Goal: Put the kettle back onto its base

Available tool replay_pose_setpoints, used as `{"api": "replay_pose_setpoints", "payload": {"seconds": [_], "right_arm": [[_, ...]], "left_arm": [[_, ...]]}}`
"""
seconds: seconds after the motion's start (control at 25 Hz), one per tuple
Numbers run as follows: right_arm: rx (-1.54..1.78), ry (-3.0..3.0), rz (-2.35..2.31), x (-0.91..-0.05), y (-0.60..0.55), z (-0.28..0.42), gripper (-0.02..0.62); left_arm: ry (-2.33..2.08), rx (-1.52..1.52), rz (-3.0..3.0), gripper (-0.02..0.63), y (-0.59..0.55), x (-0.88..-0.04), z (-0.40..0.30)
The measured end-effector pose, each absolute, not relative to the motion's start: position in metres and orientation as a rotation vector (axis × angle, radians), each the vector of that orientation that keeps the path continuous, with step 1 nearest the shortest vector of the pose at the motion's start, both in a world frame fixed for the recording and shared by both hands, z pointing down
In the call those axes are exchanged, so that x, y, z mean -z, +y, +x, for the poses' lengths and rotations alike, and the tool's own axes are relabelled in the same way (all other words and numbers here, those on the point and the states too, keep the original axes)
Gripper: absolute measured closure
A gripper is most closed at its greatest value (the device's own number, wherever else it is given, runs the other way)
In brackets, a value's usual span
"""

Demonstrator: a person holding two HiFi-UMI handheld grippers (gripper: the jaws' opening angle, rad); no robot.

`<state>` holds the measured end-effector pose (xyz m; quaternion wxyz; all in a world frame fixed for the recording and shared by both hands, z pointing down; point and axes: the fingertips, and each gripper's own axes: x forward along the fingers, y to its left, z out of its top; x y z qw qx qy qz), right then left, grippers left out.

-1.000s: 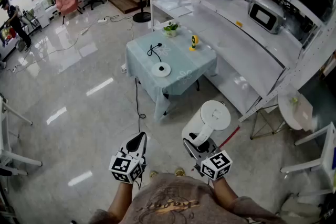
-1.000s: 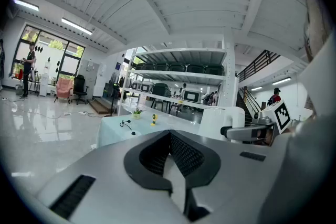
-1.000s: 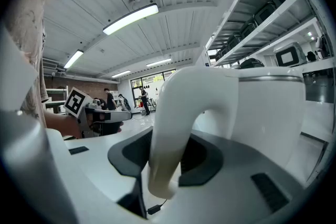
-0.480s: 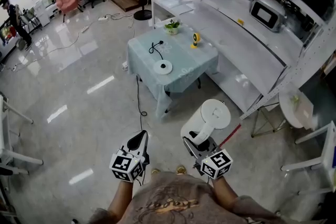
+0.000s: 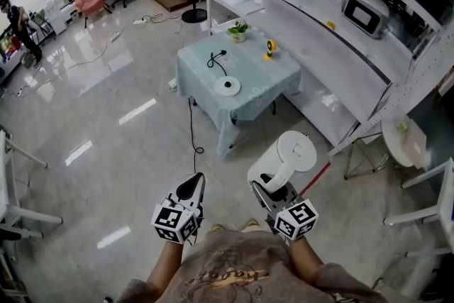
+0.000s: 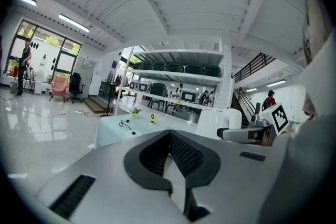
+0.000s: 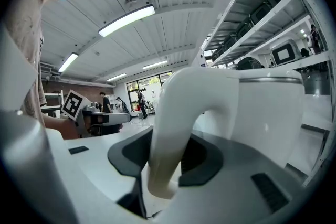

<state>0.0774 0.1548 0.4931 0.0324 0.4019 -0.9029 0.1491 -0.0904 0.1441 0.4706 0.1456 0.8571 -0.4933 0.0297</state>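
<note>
In the head view the white kettle (image 5: 289, 156) hangs above the floor, short of the table, its handle held in my right gripper (image 5: 269, 189). In the right gripper view the curved white handle (image 7: 176, 128) is clamped between the dark pads, and the kettle body (image 7: 265, 113) fills the right side. The round white base (image 5: 227, 86) with its black cord (image 5: 216, 60) lies on the teal-covered table (image 5: 259, 92) ahead. My left gripper (image 5: 192, 186) is level beside the right one, shut and empty (image 6: 169, 136). From there the table (image 6: 113, 128) is far off.
A small potted plant (image 5: 238, 30) and a yellow object (image 5: 270, 47) stand on the table's far side. A long white counter (image 5: 333, 60) with appliances runs along the right. A round white stool (image 5: 402, 142) stands at the right. Glossy floor lies between me and the table.
Both grippers and the kettle have moved slightly forward toward the table, which now sits a little lower and nearer in the head view. The grip on the handle is unchanged.
</note>
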Motion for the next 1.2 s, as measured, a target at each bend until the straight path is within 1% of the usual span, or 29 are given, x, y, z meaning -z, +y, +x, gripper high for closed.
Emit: {"api": "replay_pose_setpoints", "payload": {"seconds": [0.4, 0.8, 1.2], "right_arm": [[-0.465, -2.79, 1.22, -0.503, 0.139, 0.036, 0.457], [-0.411, -2.797, 1.191, -0.505, 0.073, 0.038, 0.457], [-0.4, -2.828, 1.122, -0.496, -0.035, 0.052, 0.457]], "left_arm": [[-1.384, -0.065, 2.501, 0.584, 0.115, -0.484, -0.115], [-1.373, -0.069, 2.488, 0.584, 0.045, -0.495, -0.109], [-1.419, -0.1, 2.47, 0.584, -0.055, -0.496, -0.094]]}}
